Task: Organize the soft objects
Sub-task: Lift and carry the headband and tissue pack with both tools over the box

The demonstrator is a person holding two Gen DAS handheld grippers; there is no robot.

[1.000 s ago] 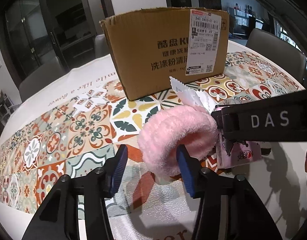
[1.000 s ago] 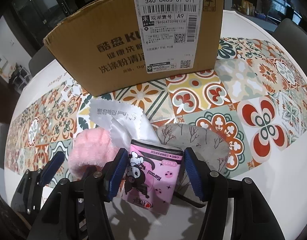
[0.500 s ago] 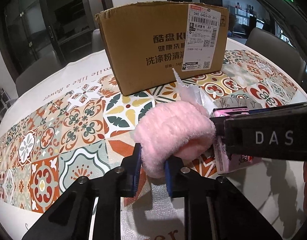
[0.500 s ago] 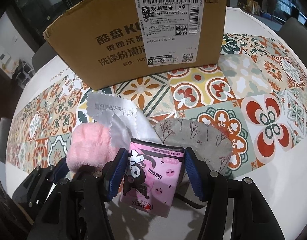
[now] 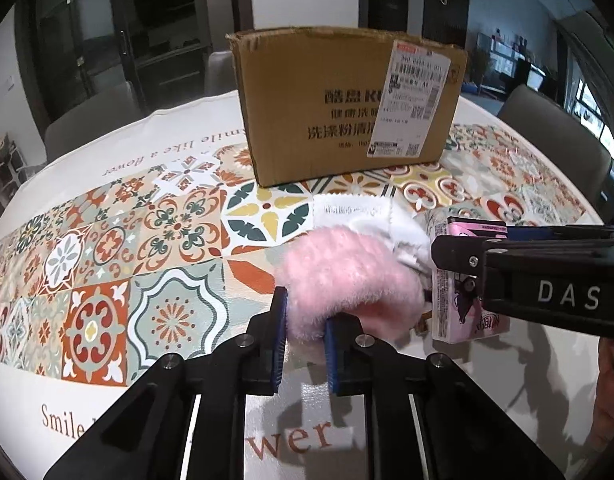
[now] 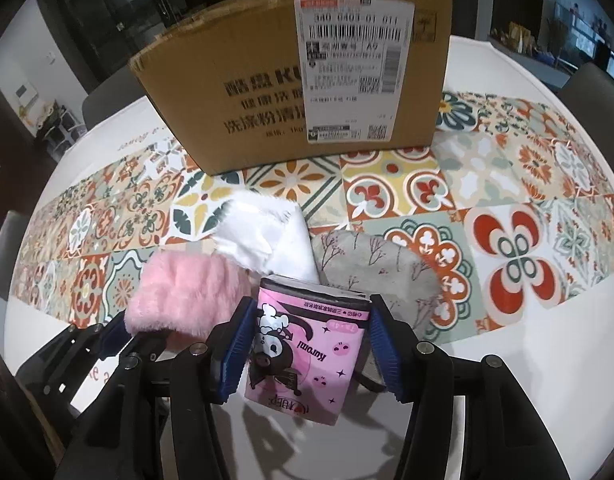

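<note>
Now the left gripper point(image 5: 303, 334) is clenched on the near edge of the fluffy pink headband point(image 5: 353, 276), its blue pads, wide apart a second ago, pinching the plush. Just beside it, the right gripper point(image 6: 309, 346) stands spread around the glossy pink tissue pack point(image 6: 307, 338), unclamped. Behind lie a crinkled white wrapper point(image 6: 267, 232) and grey printed cloth point(image 6: 371, 264); farthest, the cardboard box point(image 5: 339, 104) on the tiled tablecloth point(image 5: 107, 248).

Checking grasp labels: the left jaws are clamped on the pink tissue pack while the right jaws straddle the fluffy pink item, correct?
Swapped. The left gripper clamps the fluffy pink item, per the left wrist view; the right gripper straddles the pink tissue pack.
</note>
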